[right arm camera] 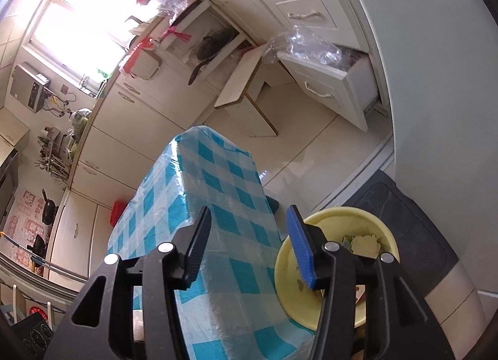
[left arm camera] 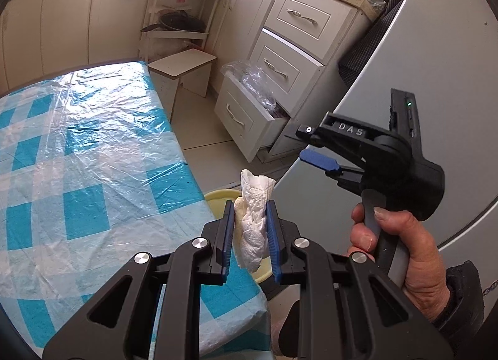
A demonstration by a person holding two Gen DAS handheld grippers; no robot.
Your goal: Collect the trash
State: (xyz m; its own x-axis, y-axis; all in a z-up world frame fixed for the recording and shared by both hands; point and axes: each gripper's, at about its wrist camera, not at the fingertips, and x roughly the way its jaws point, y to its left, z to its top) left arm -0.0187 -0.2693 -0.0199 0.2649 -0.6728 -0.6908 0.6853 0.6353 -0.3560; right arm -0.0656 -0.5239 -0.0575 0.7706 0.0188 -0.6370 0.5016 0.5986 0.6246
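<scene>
The left tool (left arm camera: 250,229) pinches a crumpled white tissue (left arm camera: 253,220) at lower centre, just above the yellow bin (right arm camera: 336,254) beside the checked surface (left arm camera: 93,157). The right tool (right arm camera: 246,245) gapes wide, empty. Dropping step: next move likely needs releasing over the bin, which already holds scraps.

The right hand-held gripper (right arm camera: 247,234) stands with its jaws apart and nothing between them, above the blue-checked tabletop (right arm camera: 218,185). Just beside the tabletop's edge sits a yellow bowl (right arm camera: 386,232) holding scraps (right arm camera: 364,243).
</scene>
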